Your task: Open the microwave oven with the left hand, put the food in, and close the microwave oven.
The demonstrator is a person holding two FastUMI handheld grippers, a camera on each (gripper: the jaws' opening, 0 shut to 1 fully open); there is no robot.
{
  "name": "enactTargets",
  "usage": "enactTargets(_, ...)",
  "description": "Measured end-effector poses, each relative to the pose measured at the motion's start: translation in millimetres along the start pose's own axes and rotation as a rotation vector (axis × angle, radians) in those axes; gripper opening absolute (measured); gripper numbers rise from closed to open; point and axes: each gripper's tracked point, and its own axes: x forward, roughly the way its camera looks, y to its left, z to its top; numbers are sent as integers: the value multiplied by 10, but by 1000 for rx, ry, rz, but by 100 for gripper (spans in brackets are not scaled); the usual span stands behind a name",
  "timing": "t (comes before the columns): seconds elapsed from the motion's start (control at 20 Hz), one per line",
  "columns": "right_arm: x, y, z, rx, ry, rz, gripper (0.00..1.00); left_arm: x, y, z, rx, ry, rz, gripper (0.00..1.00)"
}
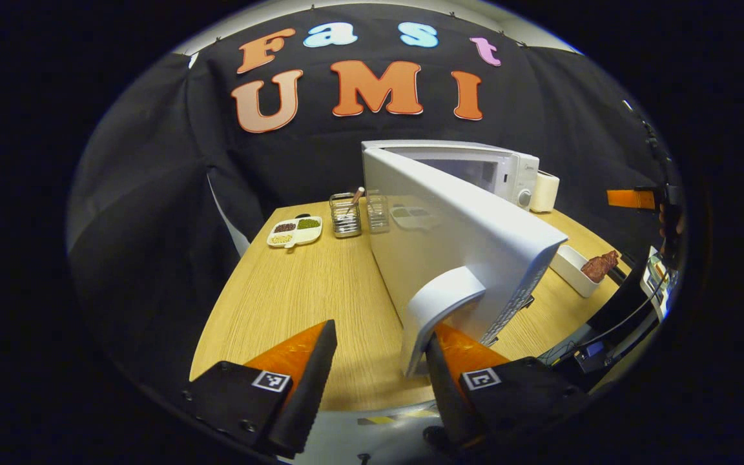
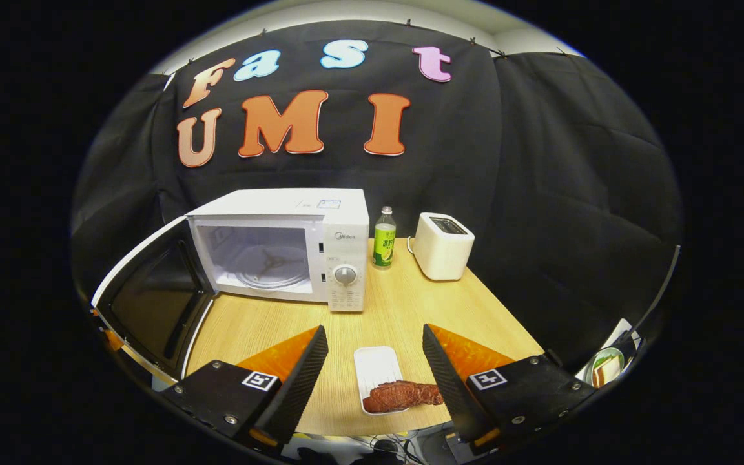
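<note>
The white microwave point(image 2: 294, 206) stands at the back of the table with its cavity point(image 2: 262, 258) exposed. Its door point(image 1: 462, 232) is swung wide toward me. My left gripper point(image 1: 378, 336) is open; its right finger point(image 1: 469, 352) sits behind the door's white handle point(image 1: 443, 300), while the left finger stands clear over the table. A white tray point(image 2: 377, 368) with a brown piece of meat point(image 2: 401, 395) lies near the front edge. My right gripper point(image 2: 373, 330) hangs open just above it, one finger on each side, touching nothing.
A green bottle point(image 2: 383, 239) and a white toaster point(image 2: 443, 245) stand right of the microwave. Left of the door are a divided dish of beans point(image 1: 294, 230), a wire holder point(image 1: 345, 215) and a glass jar point(image 1: 377, 212). The wooden table's front edge point(image 1: 372, 400) is close.
</note>
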Motion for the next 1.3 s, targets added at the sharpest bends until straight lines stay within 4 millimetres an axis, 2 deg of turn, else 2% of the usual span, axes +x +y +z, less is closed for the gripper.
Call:
enactTargets(0.2,19,-137,-108,19,28,-38,92,-53,181,-41,-10,20,-1,89)
enactTargets(0.25,34,-176,-130,22,36,-47,92,-77,228,-51,-10,27,0,89)
enactTargets(0.3,39,-210,-158,26,44,-59,92,-109,271,-75,-6,36,3,99)
enactTargets(0.45,58,-262,-238,30,64,-80,92,-181,521,-191,47,55,65,99)
enactTargets(0.6,54,-284,-359,52,99,-90,92,-193,765,-320,10,87,136,99)
enactTargets(0.75,90,-370,-467,79,132,-106,92,-216,1015,-262,5,60,210,99)
enactTargets(0.9,112,-594,-559,112,151,-139,92,-259,1179,-268,-21,72,248,99)
enactTargets(0.95,124,-671,-591,122,159,-145,92,-311,1288,-260,-11,67,288,99)
enactTargets(1.1,205,-836,-731,144,201,-143,92,-513,1529,-72,-17,23,376,99)
enactTargets(1.15,233,-871,-796,154,223,-137,92,-540,1575,2,-43,11,399,91)
enactTargets(1.2,246,-872,-882,173,247,-125,92,-553,1605,55,-67,-5,417,99)
enactTargets(1.3,318,-867,-1063,230,290,-104,91,-540,1580,182,-104,-34,442,99)
